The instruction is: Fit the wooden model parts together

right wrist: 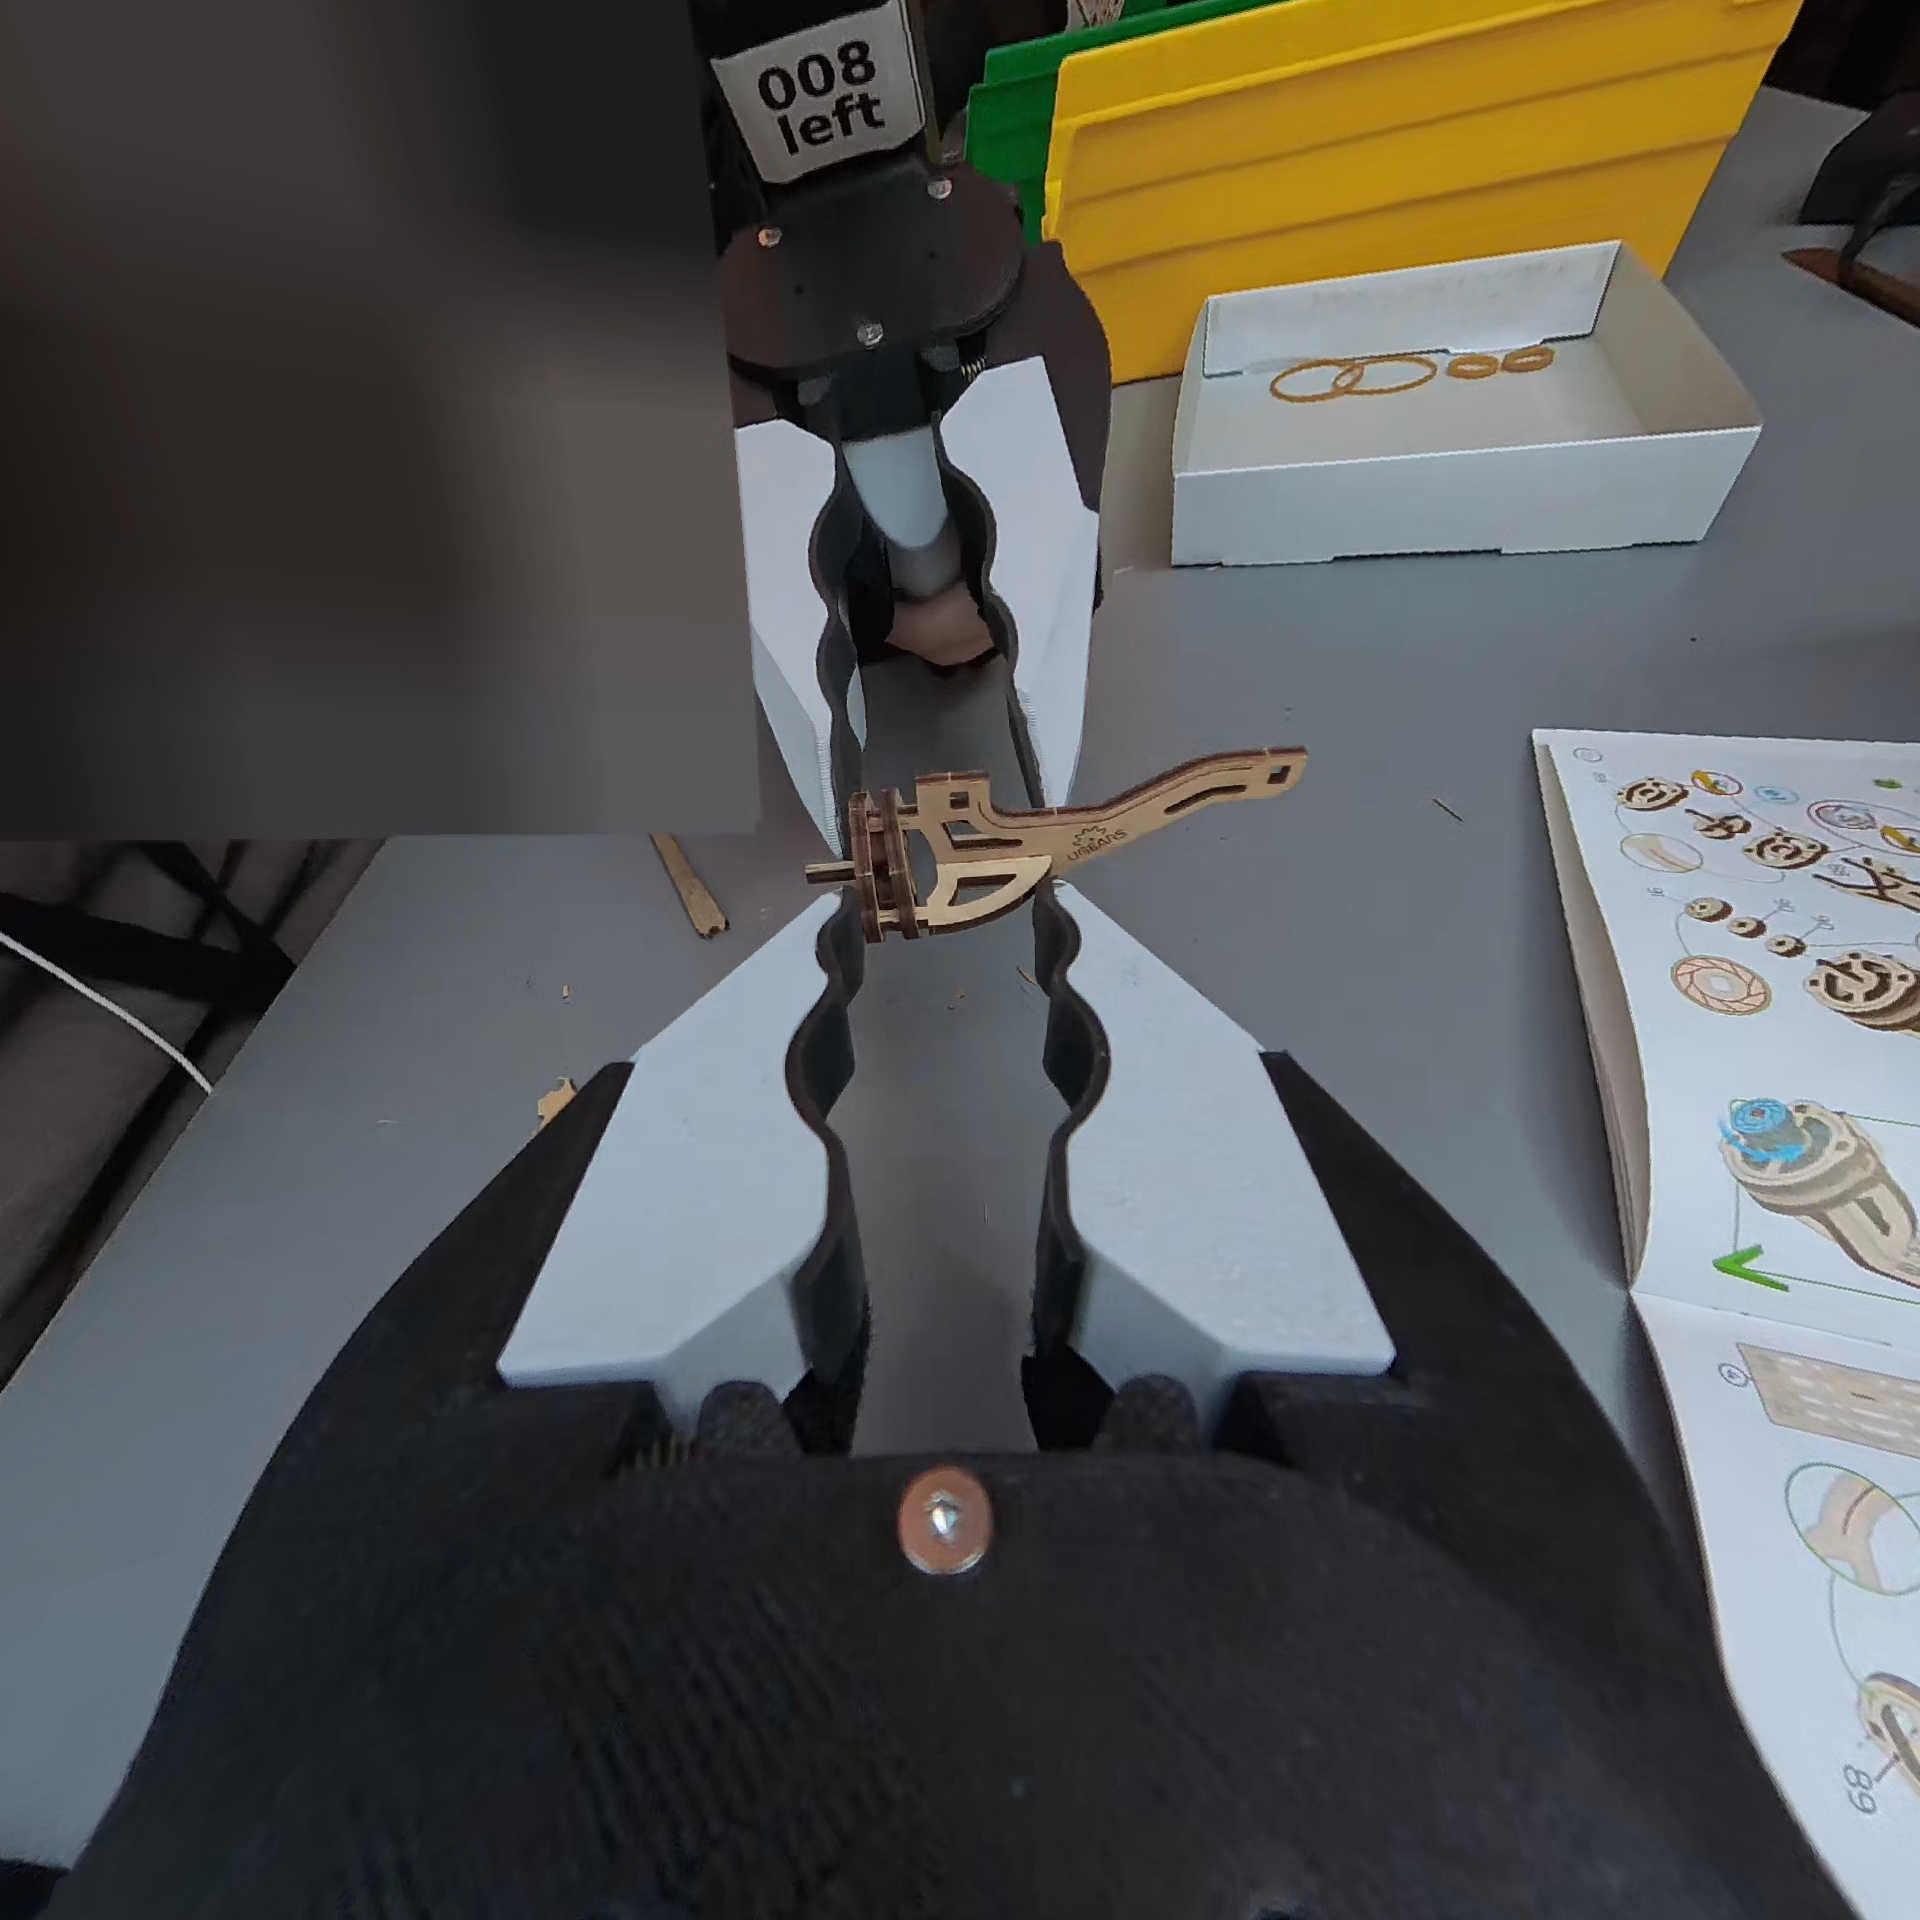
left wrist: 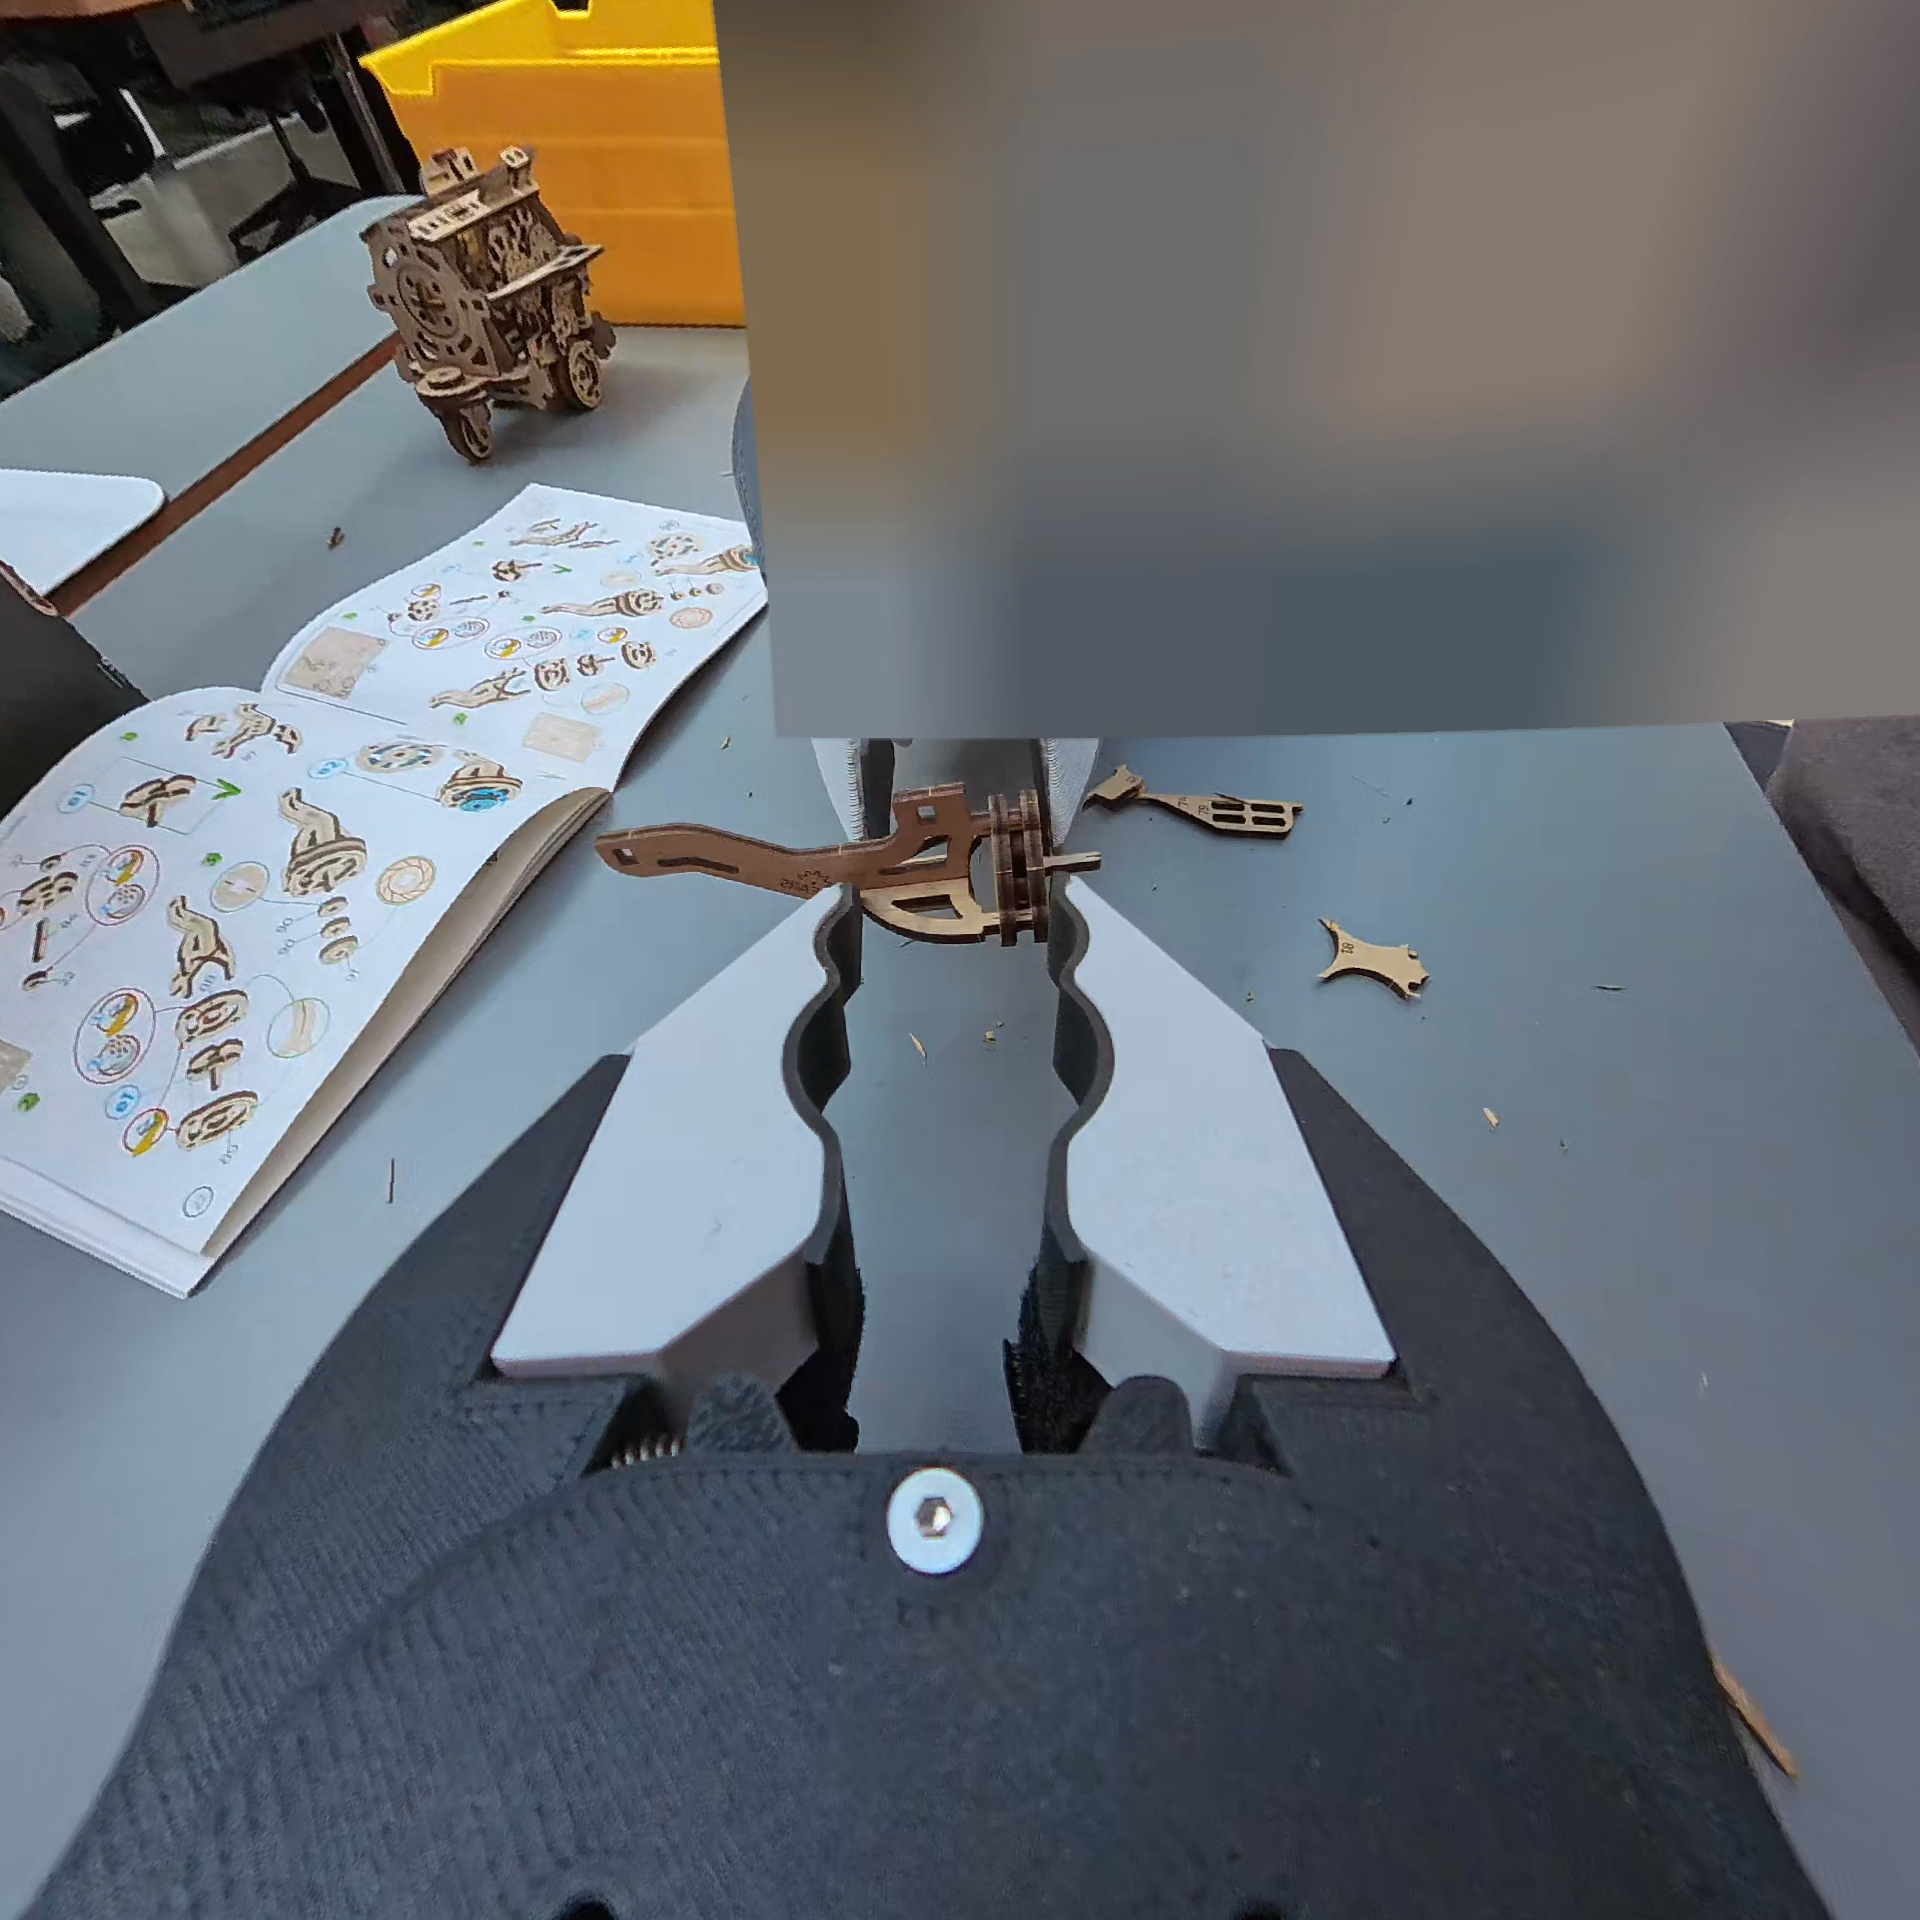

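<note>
A small wooden sub-assembly (left wrist: 935, 883) hangs above the grey table (left wrist: 1507, 1195). It is a curved lever arm with a stack of discs on a thin axle. My left gripper (left wrist: 951, 914) and my right gripper (right wrist: 945, 925) face each other, tips nearly meeting. Both close on the sub-assembly (right wrist: 935, 873) from opposite sides. In the left wrist view the lever points left and the disc stack sits against the right fingertip. The right gripper's fingers (left wrist: 847, 795) show just behind it. In the right wrist view the left gripper (right wrist: 935, 800) rises behind the part.
An open instruction booklet (left wrist: 312, 862) lies beside the work, also in the right wrist view (right wrist: 1766, 1143). A finished wooden model (left wrist: 488, 301) stands by a yellow bin (left wrist: 582, 156). A white box (right wrist: 1455, 499) holds rubber bands (right wrist: 1351, 379). Wooden offcuts (left wrist: 1371, 961) lie around. My left and right fingertips are right by each other.
</note>
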`<act>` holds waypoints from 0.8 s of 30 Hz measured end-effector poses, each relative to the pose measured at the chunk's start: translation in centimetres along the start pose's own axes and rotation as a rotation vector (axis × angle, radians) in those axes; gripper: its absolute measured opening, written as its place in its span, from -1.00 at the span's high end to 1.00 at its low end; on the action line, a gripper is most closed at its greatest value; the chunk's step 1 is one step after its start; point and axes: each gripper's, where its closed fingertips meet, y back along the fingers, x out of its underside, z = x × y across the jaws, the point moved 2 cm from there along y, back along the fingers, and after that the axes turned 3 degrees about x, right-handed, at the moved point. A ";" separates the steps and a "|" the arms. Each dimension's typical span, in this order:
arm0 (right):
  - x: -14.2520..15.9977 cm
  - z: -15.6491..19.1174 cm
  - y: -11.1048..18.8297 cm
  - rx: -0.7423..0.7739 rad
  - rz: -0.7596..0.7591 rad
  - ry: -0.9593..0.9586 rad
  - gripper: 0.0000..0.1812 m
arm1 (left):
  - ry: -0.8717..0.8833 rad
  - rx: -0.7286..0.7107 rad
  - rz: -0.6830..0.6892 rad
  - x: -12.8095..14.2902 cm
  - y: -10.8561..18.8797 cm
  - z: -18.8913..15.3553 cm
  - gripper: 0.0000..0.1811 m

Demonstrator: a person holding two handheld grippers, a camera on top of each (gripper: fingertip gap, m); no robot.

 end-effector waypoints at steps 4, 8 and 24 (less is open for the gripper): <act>1.6 -0.5 -0.5 0.015 0.137 -0.001 0.65 | 0.003 -0.005 0.089 1.5 -0.7 0.2 0.65; 2.7 -0.4 -0.9 0.023 0.223 0.031 0.65 | 0.016 0.014 0.141 2.1 -1.1 0.1 0.65; 3.8 -0.7 -1.0 0.087 0.302 0.068 0.69 | 0.031 -0.014 0.253 3.6 -1.5 0.3 0.68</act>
